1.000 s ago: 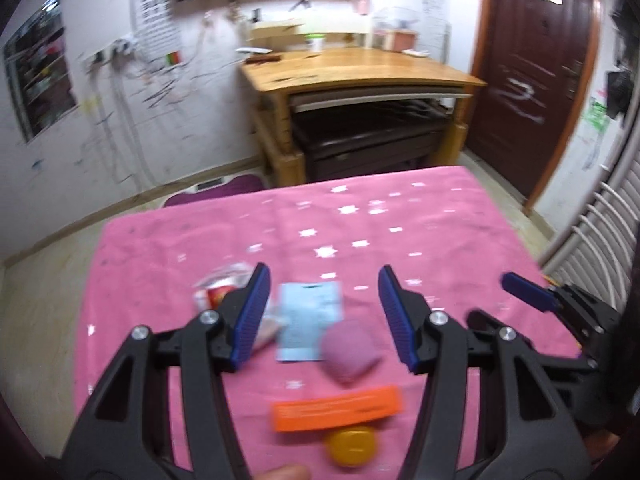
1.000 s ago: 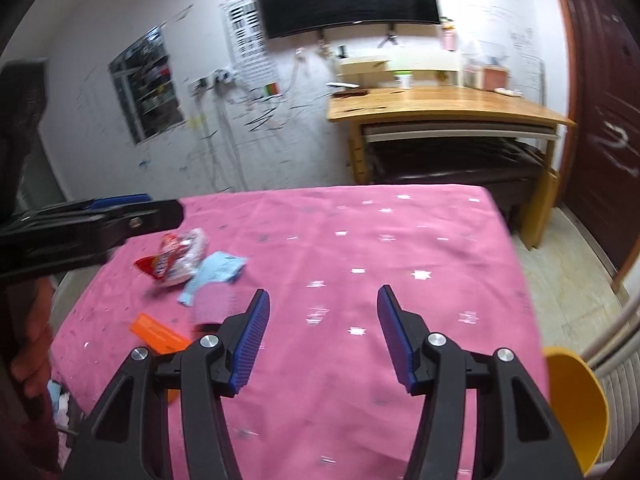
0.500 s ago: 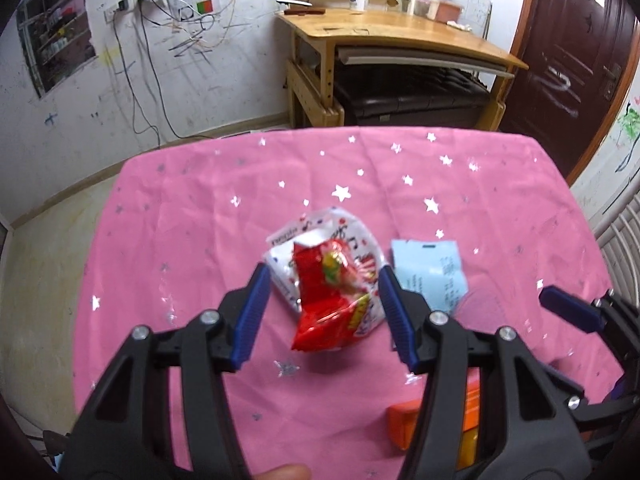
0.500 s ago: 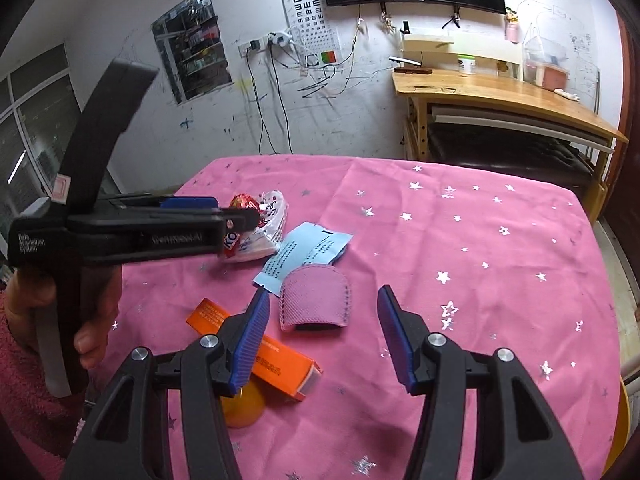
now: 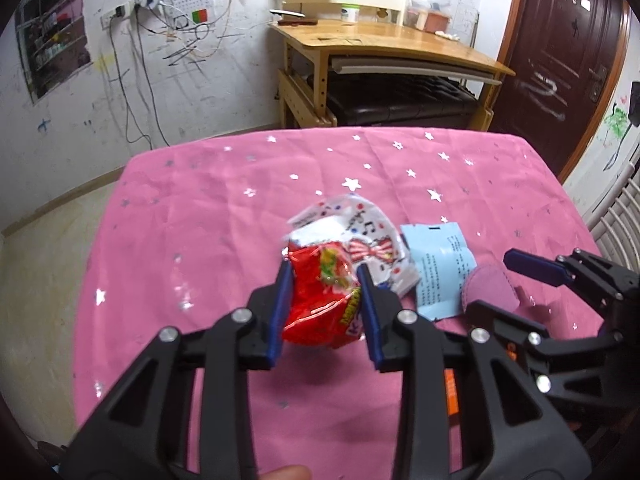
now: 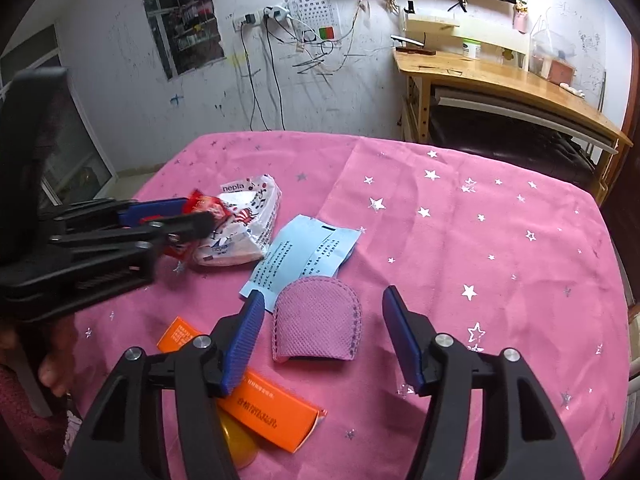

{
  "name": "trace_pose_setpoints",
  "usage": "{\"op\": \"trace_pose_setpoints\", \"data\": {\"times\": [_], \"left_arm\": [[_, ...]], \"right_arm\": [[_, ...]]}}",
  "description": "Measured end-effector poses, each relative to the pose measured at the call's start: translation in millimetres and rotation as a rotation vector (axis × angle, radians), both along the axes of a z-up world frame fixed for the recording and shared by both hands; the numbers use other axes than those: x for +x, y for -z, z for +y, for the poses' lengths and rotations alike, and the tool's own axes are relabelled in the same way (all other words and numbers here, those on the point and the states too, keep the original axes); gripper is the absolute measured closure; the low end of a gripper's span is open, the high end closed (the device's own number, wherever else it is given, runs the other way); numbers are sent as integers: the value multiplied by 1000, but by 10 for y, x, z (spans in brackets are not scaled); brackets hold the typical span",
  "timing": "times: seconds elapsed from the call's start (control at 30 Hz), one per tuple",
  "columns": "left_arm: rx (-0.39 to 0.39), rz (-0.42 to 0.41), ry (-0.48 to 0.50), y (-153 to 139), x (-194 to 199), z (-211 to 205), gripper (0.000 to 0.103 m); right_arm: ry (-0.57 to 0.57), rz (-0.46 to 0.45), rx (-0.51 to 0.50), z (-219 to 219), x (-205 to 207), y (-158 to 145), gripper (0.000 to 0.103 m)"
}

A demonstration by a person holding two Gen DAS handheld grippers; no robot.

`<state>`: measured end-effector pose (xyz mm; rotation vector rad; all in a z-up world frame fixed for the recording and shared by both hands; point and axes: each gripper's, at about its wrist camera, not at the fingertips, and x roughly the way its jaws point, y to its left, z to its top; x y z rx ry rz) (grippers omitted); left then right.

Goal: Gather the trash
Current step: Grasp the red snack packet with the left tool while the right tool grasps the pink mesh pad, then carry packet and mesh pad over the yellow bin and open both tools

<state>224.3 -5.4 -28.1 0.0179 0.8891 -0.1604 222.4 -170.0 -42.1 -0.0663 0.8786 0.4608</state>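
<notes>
A crumpled red snack wrapper (image 5: 320, 304) sits between the blue pads of my left gripper (image 5: 323, 268). The jaws are closing and the pads press its sides. It rests against a white tissue pack (image 5: 360, 232). To the right lie a light blue paper sachet (image 5: 440, 268) and a purple mesh pouch (image 6: 316, 320). My right gripper (image 6: 324, 294) hangs just over the pouch. Its jaws are opening, with the pouch below the gap and untouched. An orange box (image 6: 256, 400) and a yellow round object (image 6: 240, 444) lie under its left finger. In the right wrist view the left gripper (image 6: 196, 212) reaches in from the left.
A pink star-print cloth (image 6: 480, 240) covers the table. Behind it stand a wooden desk (image 5: 392, 40) and a dark door (image 5: 560, 60). A white radiator (image 5: 616, 216) runs along the right edge. A hand (image 6: 48, 364) holds the left gripper's handle at the table's left side.
My left gripper shifted left from over the blue sachet and pouch to the red wrapper and narrowed onto it. My right gripper swung left and down over the pouch, jaws slightly wider.
</notes>
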Motion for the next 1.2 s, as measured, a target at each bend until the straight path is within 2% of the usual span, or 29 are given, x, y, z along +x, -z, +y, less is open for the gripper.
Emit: {"op": "trace_pose_setpoints", "data": {"times": [0.2,0.23,0.27,0.47,0.8,1.2], "left_arm": [[-19,-25,-12,-96,-85,114,73],[-22,-28,-13,-108,-93,116,73],[-26,-31,-12,-123,-102,120,73],[-30,-42,-9,-160,-161,124,73],[-23,-76,7,-331,-243,-54,73],[22,-105,115,-470,-286,-815,73]], "right_arm": [[4,16,-56,85,46,65,47],[2,9,-73,108,40,68,55],[1,4,-79,117,41,68,67],[18,-37,-88,98,-9,3,77],[62,-104,-31,-221,-189,-274,77],[174,-141,23,-1011,-397,-410,77]]}}
